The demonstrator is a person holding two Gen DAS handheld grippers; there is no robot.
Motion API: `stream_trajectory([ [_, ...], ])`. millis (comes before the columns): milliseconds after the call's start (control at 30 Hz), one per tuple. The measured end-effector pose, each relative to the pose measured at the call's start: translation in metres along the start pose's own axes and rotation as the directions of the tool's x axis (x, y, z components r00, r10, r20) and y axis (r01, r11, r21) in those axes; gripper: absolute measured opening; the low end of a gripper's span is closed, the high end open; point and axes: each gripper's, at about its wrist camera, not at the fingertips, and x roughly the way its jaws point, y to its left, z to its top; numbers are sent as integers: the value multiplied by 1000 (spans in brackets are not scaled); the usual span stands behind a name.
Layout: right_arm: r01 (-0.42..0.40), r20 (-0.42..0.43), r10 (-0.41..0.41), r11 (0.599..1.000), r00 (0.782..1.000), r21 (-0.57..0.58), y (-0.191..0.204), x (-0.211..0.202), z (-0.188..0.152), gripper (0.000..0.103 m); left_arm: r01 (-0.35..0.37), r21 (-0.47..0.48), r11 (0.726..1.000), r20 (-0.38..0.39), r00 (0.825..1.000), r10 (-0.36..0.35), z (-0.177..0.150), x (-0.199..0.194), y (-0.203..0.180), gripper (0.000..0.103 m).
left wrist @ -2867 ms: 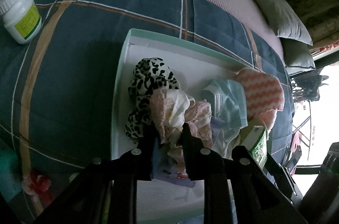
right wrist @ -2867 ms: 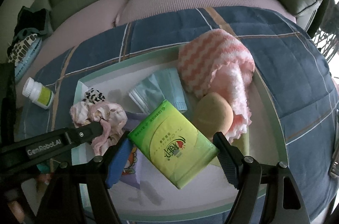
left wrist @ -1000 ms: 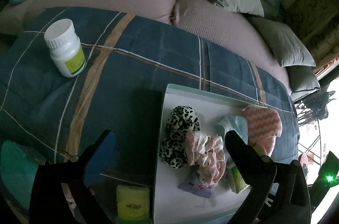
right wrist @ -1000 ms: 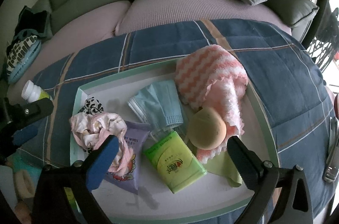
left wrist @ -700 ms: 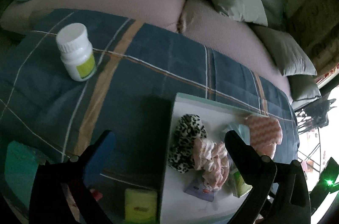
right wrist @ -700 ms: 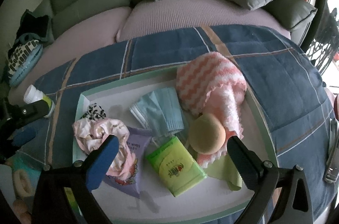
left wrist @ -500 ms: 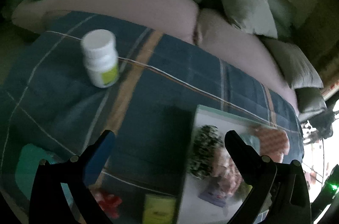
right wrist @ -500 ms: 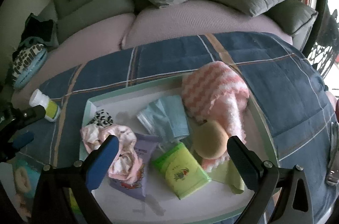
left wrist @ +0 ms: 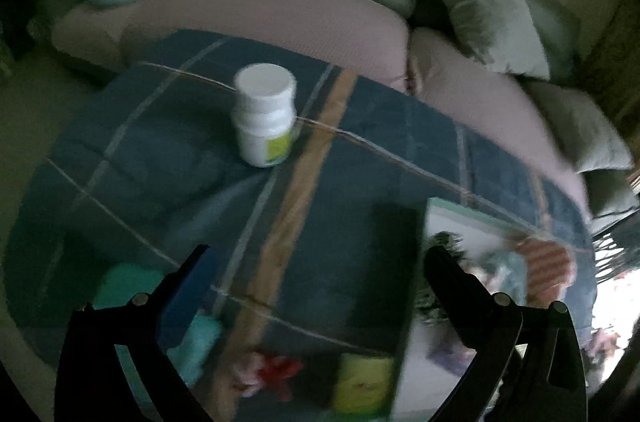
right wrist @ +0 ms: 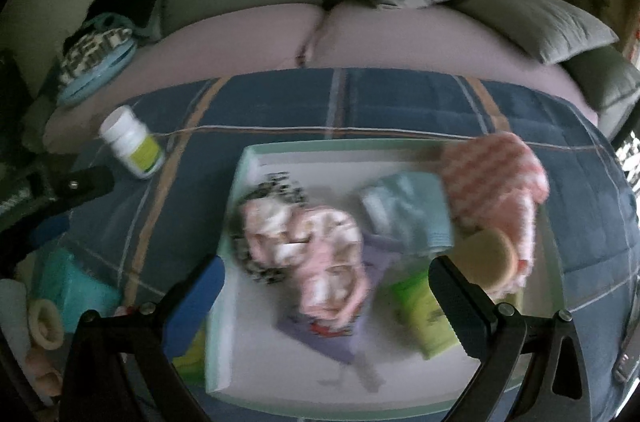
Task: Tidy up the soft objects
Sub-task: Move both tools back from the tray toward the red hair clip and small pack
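Both grippers hang over the plaid blanket [right wrist: 400,102] with jaws spread wide and nothing between them. The right gripper [right wrist: 324,286] sits above the white tray [right wrist: 248,182], where a pink scrunchie [right wrist: 316,246], a leopard-print one [right wrist: 276,190], a blue face mask [right wrist: 404,214], a pink striped cloth [right wrist: 492,174], a tan sponge [right wrist: 488,258] and a green tissue pack [right wrist: 428,314] lie crowded together. The left gripper [left wrist: 316,278] is over bare blanket left of the tray, a white pill bottle [left wrist: 266,118] upright beyond it

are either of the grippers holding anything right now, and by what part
Nothing is held. The left gripper has its jaws wide open over the blanket, and the right gripper is open above the tray.
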Motion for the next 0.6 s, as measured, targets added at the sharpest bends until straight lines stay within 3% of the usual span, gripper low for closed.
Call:
stream_trajectory([
  [67,-40,-5,40,999,999,3,9,-1,-2,103,-46,6,999,2,999,46,-2,-2,4,103],
  [167,-72,-9,72,997,997,-7,20,0,-3,103,-50,-24,998,2,999,50,-2,-5,14,103],
  [267,-61,-13,60,998,998,-36,32,2,-4,103,-48,-41,998,12,999,48,-2,-10,23,103],
  [433,-72,-52,67,992,996,-106,55,11,-10,103,-136,-23,990,-15,991,136,-5,-9,31,103],
  [600,-84,-95,71,985,993,-148,68,20,-15,103,-169,-4,986,-41,985,169,-6,-11,41,103],
])
